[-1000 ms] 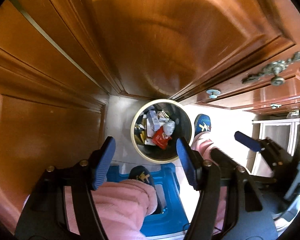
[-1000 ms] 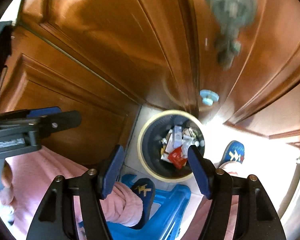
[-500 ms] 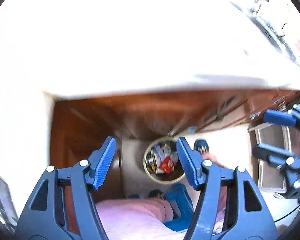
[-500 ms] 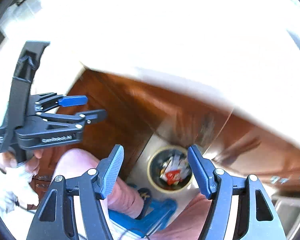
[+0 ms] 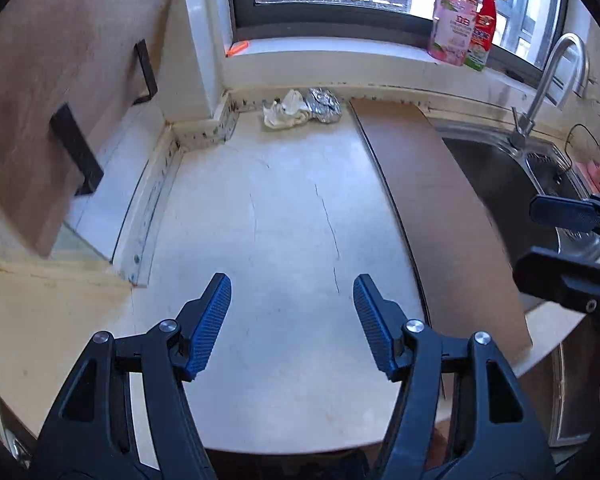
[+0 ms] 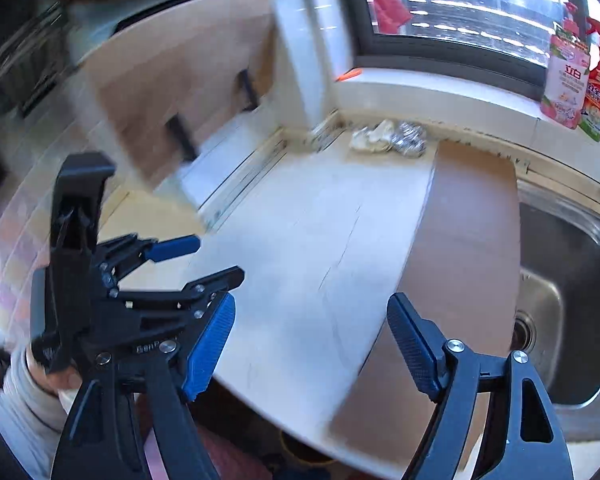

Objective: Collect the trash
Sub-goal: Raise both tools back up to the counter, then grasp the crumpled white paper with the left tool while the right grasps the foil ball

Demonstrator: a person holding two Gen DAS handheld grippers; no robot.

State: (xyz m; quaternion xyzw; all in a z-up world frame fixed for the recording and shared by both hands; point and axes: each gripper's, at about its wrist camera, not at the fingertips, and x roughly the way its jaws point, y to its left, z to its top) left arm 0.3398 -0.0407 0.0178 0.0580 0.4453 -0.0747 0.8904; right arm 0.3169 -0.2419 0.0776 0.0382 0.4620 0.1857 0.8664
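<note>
Both grippers hover over the pale desk (image 5: 284,216), holding nothing: left gripper (image 5: 292,320) and right gripper (image 6: 312,344) each with jaws apart. A crumpled white wrapper (image 5: 284,112) touches a foil ball (image 5: 324,106) (against the back wall), well away from both, beside the brown board (image 5: 440,216).
</note>
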